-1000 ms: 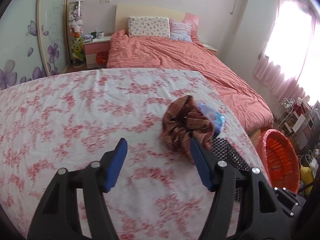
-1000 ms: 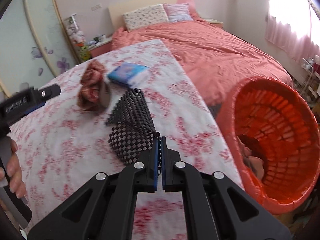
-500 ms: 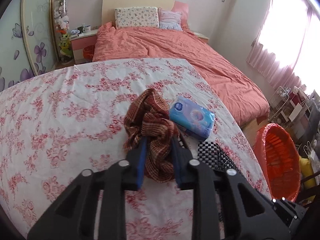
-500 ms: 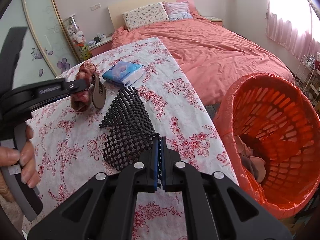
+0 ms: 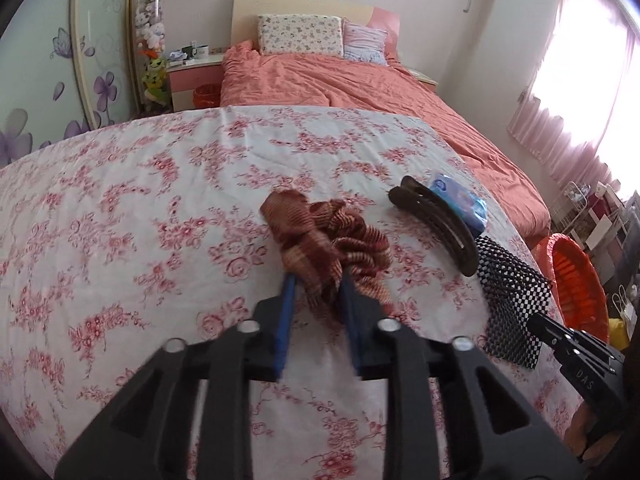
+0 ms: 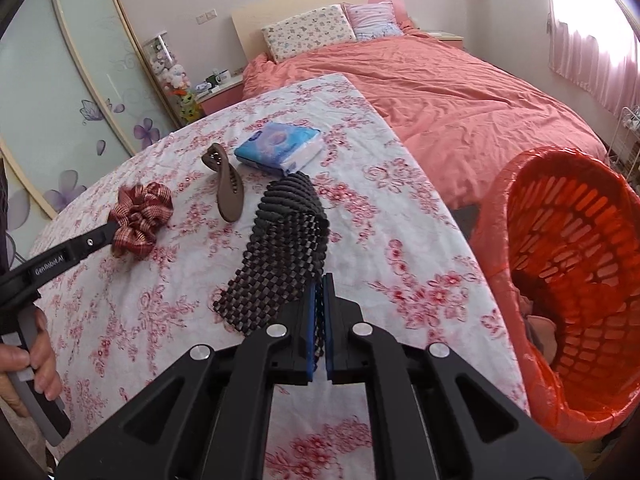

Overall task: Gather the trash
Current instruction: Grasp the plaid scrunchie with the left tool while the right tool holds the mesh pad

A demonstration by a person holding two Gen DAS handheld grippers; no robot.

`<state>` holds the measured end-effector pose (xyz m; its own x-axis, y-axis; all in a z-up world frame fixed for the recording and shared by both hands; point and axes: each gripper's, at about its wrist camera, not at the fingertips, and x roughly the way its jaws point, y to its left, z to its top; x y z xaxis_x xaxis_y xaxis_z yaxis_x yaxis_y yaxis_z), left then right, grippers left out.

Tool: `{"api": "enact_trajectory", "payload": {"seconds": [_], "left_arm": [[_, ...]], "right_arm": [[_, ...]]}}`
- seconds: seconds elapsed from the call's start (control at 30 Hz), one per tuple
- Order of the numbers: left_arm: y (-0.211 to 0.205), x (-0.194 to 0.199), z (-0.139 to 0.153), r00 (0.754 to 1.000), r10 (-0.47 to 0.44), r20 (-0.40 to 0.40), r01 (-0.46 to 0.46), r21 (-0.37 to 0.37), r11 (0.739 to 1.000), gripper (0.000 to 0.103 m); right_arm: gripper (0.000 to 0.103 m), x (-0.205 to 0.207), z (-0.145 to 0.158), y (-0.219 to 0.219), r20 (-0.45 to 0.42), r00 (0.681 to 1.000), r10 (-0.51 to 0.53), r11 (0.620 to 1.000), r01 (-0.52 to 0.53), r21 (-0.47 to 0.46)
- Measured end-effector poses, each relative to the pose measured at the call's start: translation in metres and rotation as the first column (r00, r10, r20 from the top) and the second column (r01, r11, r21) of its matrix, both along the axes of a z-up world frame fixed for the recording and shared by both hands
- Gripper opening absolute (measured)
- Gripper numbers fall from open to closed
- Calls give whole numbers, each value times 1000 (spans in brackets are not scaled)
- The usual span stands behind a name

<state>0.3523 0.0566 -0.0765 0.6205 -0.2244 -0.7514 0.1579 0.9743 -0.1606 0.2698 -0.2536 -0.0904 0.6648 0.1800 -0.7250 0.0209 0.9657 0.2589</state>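
Nearest us, our right tongs [image 6: 318,300] are clenched on the near end of a black woven mesh mat [image 6: 280,256], which lies draped across the flowered cloth of the counter [image 6: 160,320] close to its right edge. Our left tongs [image 5: 316,284] are clamped around a crumpled red-and-brown checked scrunchie [image 5: 324,240], which rests on the cloth toward the middle of the counter. In the right wrist view the same scrunchie [image 6: 140,220] shows at the left tongs' tip [image 6: 110,232], well to the left of the mat.

Just beyond the mat, a brown hair clip [image 6: 226,186] lies flat on the cloth, between the scrunchie and the mat and apart from both. Past the clip, near the far right corner of the counter, sits a blue tissue pack [image 6: 280,146].

Off the counter's right edge stands an orange slatted basket [image 6: 592,248] lined with an orange bag, some crumpled items showing at its bottom. Farther back, a bed [image 6: 460,92] with a salmon-pink cover and two pillows fills the room's far end.
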Motion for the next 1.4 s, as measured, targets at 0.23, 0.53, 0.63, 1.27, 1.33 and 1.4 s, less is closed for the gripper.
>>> {"api": "enact_trajectory", "payload": {"seconds": [0.23, 0.53, 0.63, 1.27, 1.33, 1.4], "left_arm": [[3, 4, -1, 1000, 30, 8, -29, -26, 999, 74], [-22, 19, -10, 999, 52, -11, -51, 48, 998, 85], [-28, 23, -16, 998, 61, -10, -60, 95, 994, 84], [-26, -4, 29, 994, 20, 111, -32, 110, 993, 33], [-28, -11, 41, 992, 14, 129, -28, 108, 994, 33], [-31, -19, 51, 989, 5, 145, -20, 105, 994, 33]], "right_arm": [[50, 10, 5, 0, 15, 1000, 2, 998, -3, 60], [62, 39, 2, 16, -8, 1000, -8, 1000, 8, 14], [57, 40, 2, 24, 2, 1000, 0, 999, 0, -43], [5, 3, 40, 10, 106, 994, -5, 1000, 5, -1], [5, -2, 49, 9, 124, 992, -7, 1000, 7, -4], [5, -10, 59, 5, 146, 989, -12, 1000, 13, -4]]}}
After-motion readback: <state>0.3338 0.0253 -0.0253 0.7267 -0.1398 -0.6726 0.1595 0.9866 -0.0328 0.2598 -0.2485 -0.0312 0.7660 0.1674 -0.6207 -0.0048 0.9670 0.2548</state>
